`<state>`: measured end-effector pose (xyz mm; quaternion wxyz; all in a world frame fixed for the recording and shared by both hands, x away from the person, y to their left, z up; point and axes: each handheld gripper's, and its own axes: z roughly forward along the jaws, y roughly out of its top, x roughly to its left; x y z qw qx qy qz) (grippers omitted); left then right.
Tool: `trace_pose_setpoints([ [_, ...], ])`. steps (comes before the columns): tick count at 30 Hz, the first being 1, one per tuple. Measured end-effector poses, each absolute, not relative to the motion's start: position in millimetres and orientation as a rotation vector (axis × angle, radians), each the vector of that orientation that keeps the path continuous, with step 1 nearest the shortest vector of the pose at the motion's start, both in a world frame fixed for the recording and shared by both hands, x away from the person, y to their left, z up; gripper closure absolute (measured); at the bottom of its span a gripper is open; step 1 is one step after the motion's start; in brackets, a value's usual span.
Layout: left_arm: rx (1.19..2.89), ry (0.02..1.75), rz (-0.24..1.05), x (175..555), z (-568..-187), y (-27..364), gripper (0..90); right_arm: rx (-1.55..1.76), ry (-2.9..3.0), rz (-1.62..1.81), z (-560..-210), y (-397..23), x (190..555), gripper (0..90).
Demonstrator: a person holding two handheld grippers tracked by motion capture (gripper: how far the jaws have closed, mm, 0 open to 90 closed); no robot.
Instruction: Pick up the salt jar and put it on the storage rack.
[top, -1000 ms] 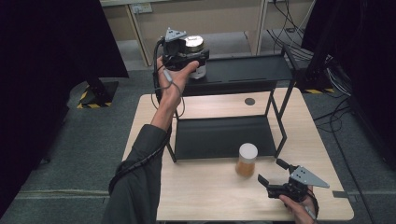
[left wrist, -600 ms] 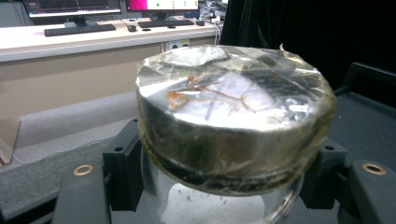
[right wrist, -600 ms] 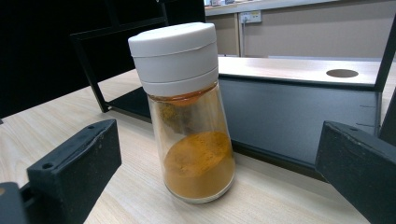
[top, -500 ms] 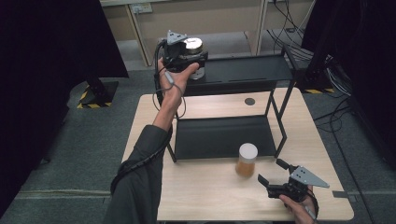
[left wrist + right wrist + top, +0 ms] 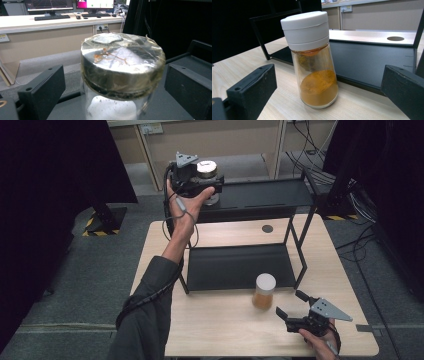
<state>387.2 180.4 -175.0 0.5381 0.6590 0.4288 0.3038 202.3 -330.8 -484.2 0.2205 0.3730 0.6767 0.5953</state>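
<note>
Tongs on my left hand (image 5: 115, 82) are standing spread, their jaws having just been opening, with the glass jar (image 5: 120, 75) sitting between them and neither pad pressing on it. That jar is resting on the top shelf (image 5: 265, 195) of the black rack, at its far left end, and I am seeing its taped, shiny lid (image 5: 122, 53) close up with white powder showing through the glass below. I am judging it stiff, smooth and breakable, moderately heavy for its size, and the tape on the lid looks slick; taking hold on the glass body just under the lid seems the safer place. Nearer to me, the right tongs (image 5: 327, 92) are also standing spread and holding nothing, facing the spice shaker (image 5: 312, 57) with its white cap, which is standing upright on the table (image 5: 215, 330) just in front of the rack's lower shelf (image 5: 235, 265). It is holding orange powder, probably light, and its tapered glass would be best pinched low on the body. Beyond the rack, a long counter with monitors is running along the far wall.
</note>
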Motion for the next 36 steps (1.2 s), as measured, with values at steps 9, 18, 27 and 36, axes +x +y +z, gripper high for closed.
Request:
trace_pose_setpoints([
  [9, 1.583, 0.993, 0.674, 378, -173, 187, 1.3, 1.039, 1.868, 1.642, -485, -331, 202, 0.5],
  [18, 1.593, 0.975, 0.683, 358, -178, 190, 1.3, 1.04, 1.868, 1.642, -485, -331, 202, 0.5],
  [27, 1.578, 0.918, 0.679, 334, -191, 194, 1.6, 1.046, 1.866, 1.646, -485, -331, 202, 0.5],
  [36, 1.566, 0.841, 0.638, 315, -209, 198, 1.6, 1.049, 1.866, 1.647, -485, -331, 203, 0.5],
])
